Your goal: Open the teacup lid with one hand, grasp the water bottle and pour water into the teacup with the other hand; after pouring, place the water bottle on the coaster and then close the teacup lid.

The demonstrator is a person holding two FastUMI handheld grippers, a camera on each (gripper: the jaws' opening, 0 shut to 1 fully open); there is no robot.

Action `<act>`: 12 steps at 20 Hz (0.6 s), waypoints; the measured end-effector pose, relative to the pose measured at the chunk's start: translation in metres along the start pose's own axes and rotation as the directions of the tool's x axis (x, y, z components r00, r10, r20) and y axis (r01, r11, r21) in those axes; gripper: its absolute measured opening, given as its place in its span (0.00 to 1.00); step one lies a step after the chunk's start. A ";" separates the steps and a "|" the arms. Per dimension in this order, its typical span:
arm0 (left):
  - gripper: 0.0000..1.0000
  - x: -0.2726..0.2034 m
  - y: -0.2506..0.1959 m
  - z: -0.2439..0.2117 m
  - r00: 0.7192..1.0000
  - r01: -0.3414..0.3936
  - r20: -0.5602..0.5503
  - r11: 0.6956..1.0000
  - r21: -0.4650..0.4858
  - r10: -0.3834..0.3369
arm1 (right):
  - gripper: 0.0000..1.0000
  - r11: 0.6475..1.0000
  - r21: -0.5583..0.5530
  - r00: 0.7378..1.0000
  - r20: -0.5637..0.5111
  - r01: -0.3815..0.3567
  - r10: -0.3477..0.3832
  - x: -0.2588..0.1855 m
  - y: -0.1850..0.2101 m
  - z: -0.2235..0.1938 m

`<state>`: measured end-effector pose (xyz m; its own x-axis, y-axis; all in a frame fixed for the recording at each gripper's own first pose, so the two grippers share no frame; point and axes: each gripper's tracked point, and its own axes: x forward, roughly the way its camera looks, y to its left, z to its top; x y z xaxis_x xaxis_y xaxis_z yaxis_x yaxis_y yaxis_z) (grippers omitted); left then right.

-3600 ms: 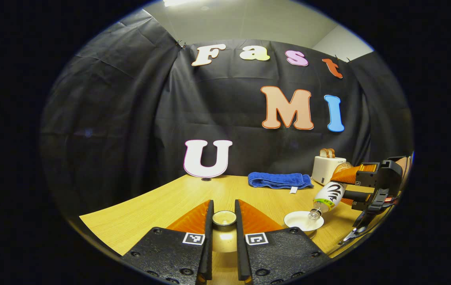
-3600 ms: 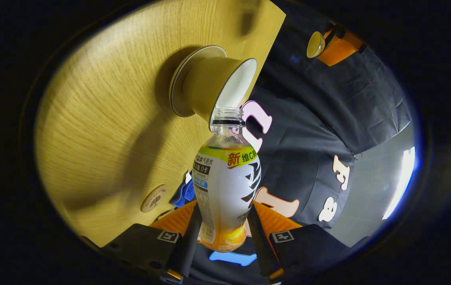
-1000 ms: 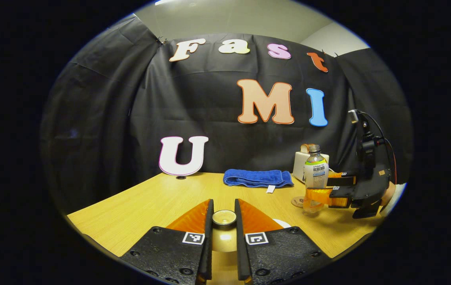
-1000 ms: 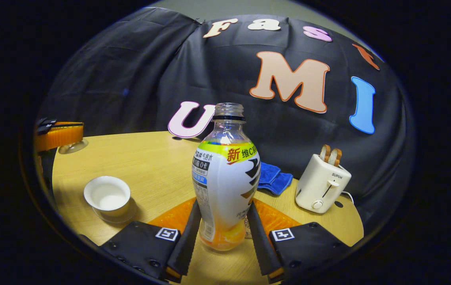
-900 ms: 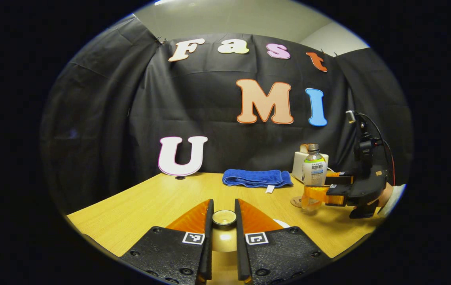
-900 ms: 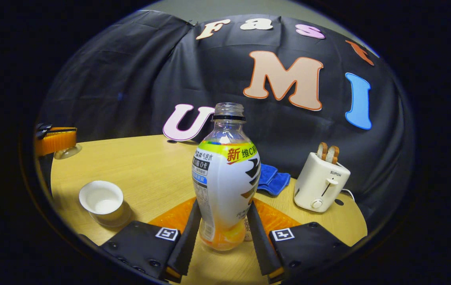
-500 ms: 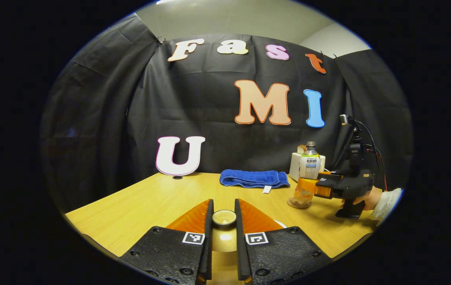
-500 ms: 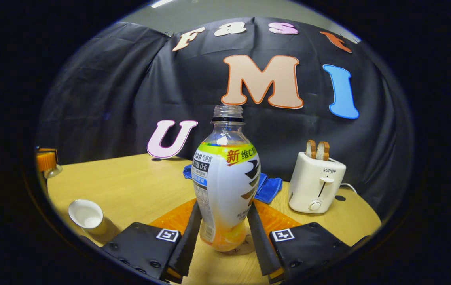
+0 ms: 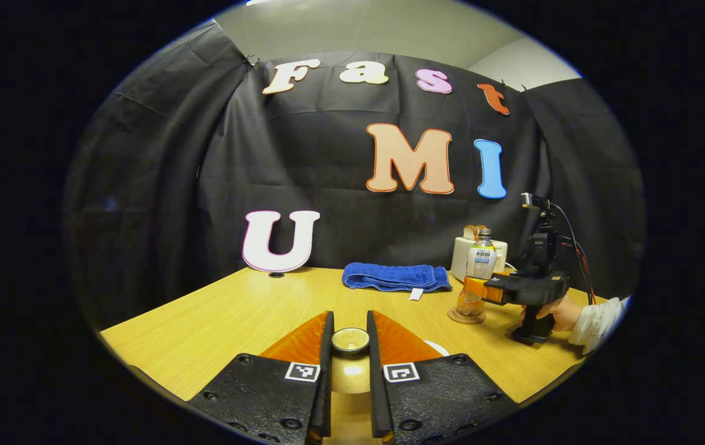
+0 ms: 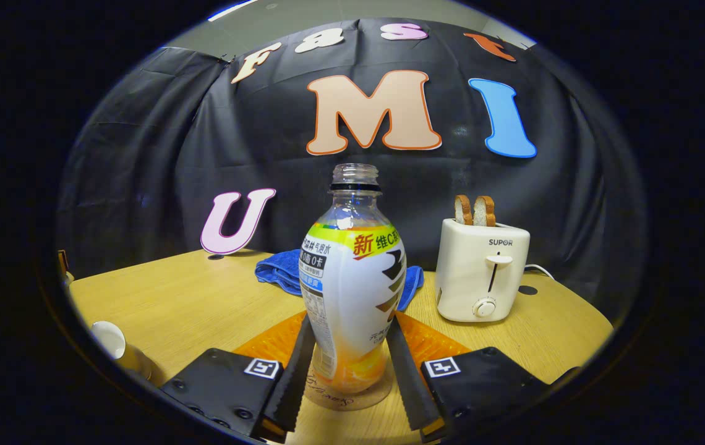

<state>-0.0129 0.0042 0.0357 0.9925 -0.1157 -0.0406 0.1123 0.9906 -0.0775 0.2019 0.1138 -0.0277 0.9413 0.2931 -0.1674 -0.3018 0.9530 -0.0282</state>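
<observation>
Both grippers clamp: left [image 9: 350,364] on lid [image 9: 350,340], right [image 10: 349,364] on bottle [image 10: 352,290] hiding coaster [image 10: 343,398]

The water bottle [image 10: 352,290] stands upright on the round coaster [image 10: 345,394], uncapped, clear at the neck, with a white wrap label and orange at its base; seen from the left gripper view it [image 9: 478,272] rises at the right of the surface [image 9: 235,315]. The teacup [image 10: 112,343] is open, white inside, standing at the left edge of the surface. Its lid [image 9: 350,340] is off the cup, a pale piece with a round knob facing forward, held up clear of the surface.
</observation>
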 end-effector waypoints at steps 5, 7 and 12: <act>0.23 0.000 -0.001 0.000 1.000 0.000 -0.003 1.000 -0.003 0.000 | 0.72 1.000 0.006 1.000 -0.020 -0.004 0.005 -0.001 0.001 -0.005; 0.23 0.000 -0.001 0.000 1.000 0.003 -0.002 1.000 -0.004 -0.003 | 0.76 1.000 -0.006 1.000 -0.020 -0.005 0.005 -0.002 0.001 -0.007; 0.23 0.002 -0.008 -0.002 1.000 0.017 -0.004 1.000 0.003 -0.016 | 0.99 1.000 -0.021 1.000 -0.015 -0.001 0.000 -0.008 0.000 -0.006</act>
<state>-0.0116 -0.0041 0.0346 0.9902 -0.1323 -0.0437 0.1289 0.9888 -0.0748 0.1937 0.1107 -0.0326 0.9389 0.2922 -0.1818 -0.3053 0.9510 -0.0484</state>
